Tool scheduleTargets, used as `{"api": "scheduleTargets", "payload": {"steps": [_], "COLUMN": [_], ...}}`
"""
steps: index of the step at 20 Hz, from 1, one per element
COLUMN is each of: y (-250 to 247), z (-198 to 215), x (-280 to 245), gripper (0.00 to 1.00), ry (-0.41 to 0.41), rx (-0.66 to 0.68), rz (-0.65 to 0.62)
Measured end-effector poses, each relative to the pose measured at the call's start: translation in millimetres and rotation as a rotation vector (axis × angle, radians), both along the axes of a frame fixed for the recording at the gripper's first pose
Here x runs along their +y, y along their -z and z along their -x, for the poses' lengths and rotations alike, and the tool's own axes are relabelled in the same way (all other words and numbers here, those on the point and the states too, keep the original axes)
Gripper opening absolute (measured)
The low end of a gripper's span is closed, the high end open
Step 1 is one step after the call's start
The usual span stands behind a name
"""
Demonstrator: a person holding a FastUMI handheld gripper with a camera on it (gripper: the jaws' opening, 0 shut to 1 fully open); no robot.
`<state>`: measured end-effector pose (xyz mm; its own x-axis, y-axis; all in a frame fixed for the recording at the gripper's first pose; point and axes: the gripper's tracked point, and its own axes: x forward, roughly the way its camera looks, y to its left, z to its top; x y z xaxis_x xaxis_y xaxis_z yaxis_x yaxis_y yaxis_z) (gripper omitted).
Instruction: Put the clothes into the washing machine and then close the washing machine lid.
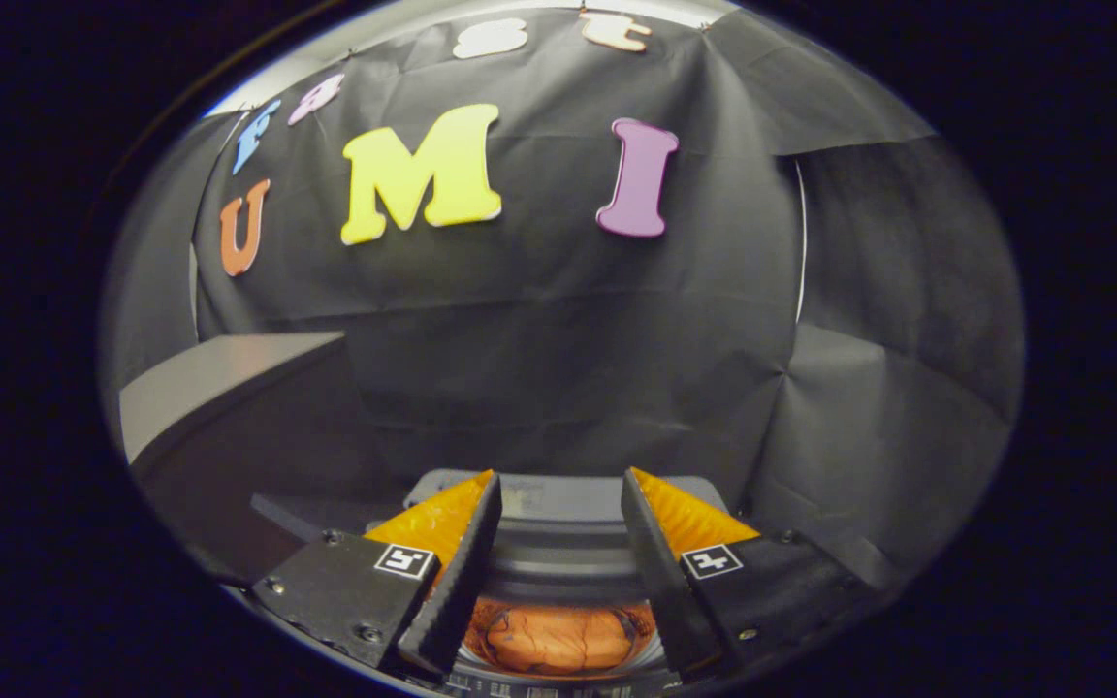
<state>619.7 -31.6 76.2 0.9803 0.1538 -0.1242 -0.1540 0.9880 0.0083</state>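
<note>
My gripper (558, 480) hangs above the washing machine (558, 504) with its fingers spread and nothing between them. Down between the finger bases I see the round drum opening, and an orange garment (558, 640) lies bunched inside it. The machine's grey top panel runs across just ahead of the fingertips. A dark lid (258, 436) with a pale edge stands raised to the left of the fingers.
The black cloth wall of the booth hangs close behind the machine and wraps round on the right. The raised lid takes up the space to the left of the opening.
</note>
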Motion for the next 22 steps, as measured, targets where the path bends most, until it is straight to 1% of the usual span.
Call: {"api": "scheduleTargets", "payload": {"steps": [2,6,10,11,14,16,18,19,22], "y": [18.1,33.0,48.4,50.7,75.9,86.5,98.1,101.0,103.7], "z": [3.2,11.7,21.8,24.6,42.6,66.3,96.3,112.6,173.8], "x": [0.3,-0.5,3.2,5.2,8.2,9.7,10.7,10.5,4.3], "gripper": [0.79,0.79,0.79,0.79,0.79,0.79,0.79,0.79,0.80], "ry": [0.002,-0.011,-0.026,-0.038,-0.077,-0.092,-0.111,-0.117,-0.084], "rx": [0.025,0.074,0.144,0.160,0.258,0.296,0.340,0.335,0.294], "rz": [0.004,0.014,-0.022,-0.029,0.001,-0.015,0.013,0.031,0.045]}}
